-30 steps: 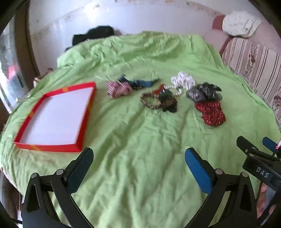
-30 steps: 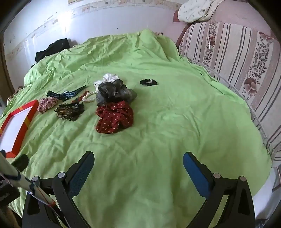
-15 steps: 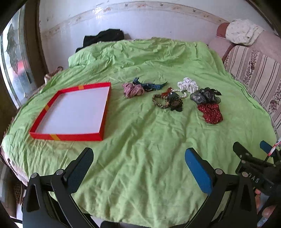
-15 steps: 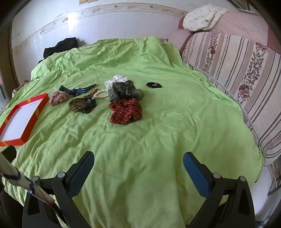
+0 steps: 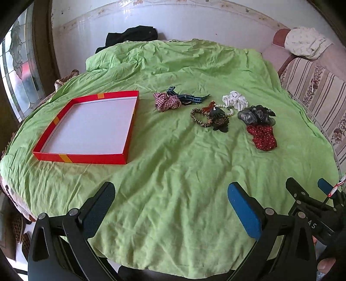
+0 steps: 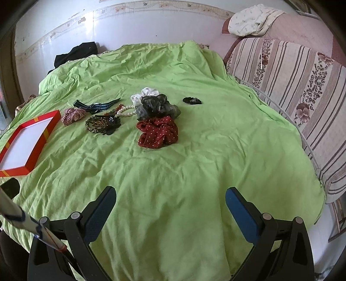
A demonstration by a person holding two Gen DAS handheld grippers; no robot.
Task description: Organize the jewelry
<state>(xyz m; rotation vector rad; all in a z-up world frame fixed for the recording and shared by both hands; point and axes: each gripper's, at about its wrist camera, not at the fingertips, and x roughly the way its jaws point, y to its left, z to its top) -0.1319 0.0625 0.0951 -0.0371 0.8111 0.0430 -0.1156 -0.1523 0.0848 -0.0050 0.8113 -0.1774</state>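
Observation:
A shallow red box (image 5: pixel 129 134) (image 6: pixel 43 138) with a white floor lies empty on the green cloth. To its right sit a plaid scrunchie (image 5: pixel 166 102) (image 6: pixel 72 115), a striped band (image 5: pixel 190 99) (image 6: pixel 97 106), a leopard-print scrunchie with a dark clip (image 5: pixel 213 118) (image 6: pixel 101 125), a pearl string (image 6: pixel 127 112), a white scrunchie (image 5: pixel 235 101), a grey one (image 5: pixel 255 114) (image 6: pixel 157 106) and a red dotted one (image 5: pixel 263 137) (image 6: pixel 159 135). A small black hair tie (image 6: pixel 192 100) lies apart. My left gripper (image 5: pixel 170 201) and right gripper (image 6: pixel 170 200) hang open and empty over the cloth's near edge.
The green cloth (image 5: pixel 183 168) covers a round table. A striped floral sofa (image 6: pixel 302 86) stands to the right, with a pale cloth (image 6: pixel 250 17) on its back. Dark clothing (image 5: pixel 134 35) lies at the far edge against the white wall. A window (image 5: pixel 17 71) is at left.
Both grippers have drawn back and up from the table, so the box and the accessories look smaller and farther. Nothing on the cloth has moved. Both stay open.

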